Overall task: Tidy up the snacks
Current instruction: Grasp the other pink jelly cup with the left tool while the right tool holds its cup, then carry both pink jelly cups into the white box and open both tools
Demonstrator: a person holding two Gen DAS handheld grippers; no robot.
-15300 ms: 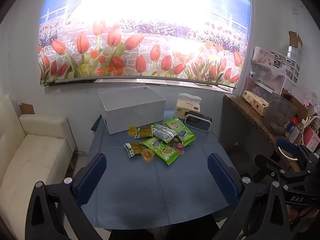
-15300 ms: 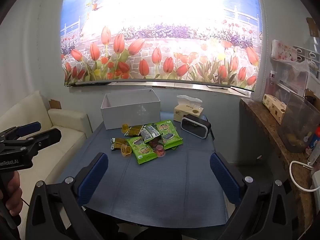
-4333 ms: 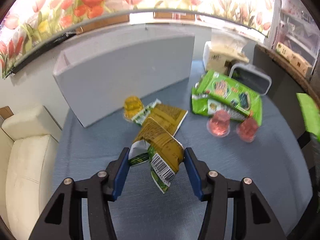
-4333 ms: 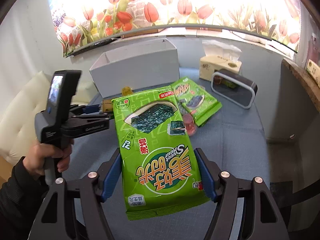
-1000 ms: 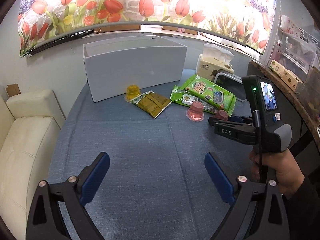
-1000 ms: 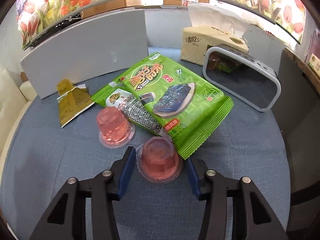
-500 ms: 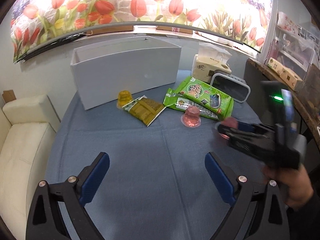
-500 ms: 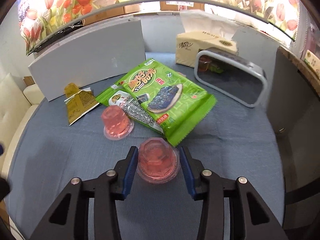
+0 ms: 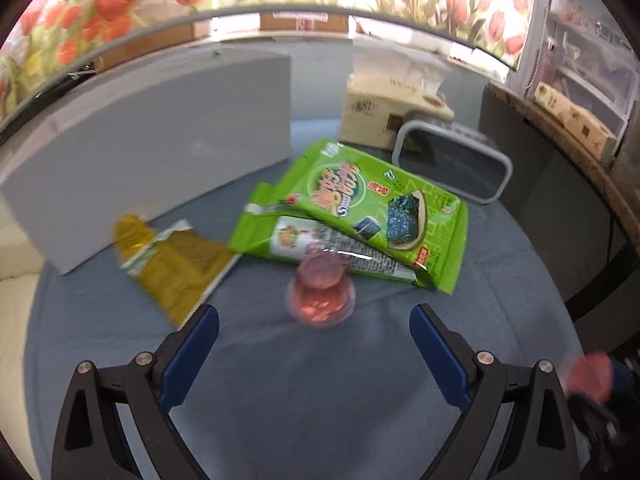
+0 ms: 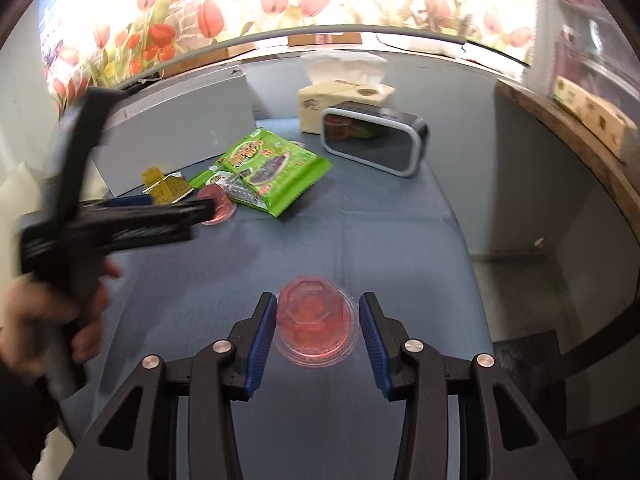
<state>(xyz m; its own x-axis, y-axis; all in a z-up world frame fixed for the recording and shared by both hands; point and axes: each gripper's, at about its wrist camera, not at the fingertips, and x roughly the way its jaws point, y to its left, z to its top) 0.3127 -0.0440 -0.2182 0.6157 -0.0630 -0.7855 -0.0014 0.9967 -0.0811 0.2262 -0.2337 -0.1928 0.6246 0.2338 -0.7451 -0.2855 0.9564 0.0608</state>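
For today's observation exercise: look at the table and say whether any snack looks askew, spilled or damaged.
Nothing is spilled or visibly damaged. The snacks lie in a loose heap: the green seaweed pack rests tilted across a smaller packet, and the brown packet lies skewed beside a yellow jelly cup. The pink jelly cups look sealed.

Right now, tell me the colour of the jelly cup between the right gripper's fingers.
Translucent pink-red: the jelly cup in the right gripper shows best in the right wrist view.
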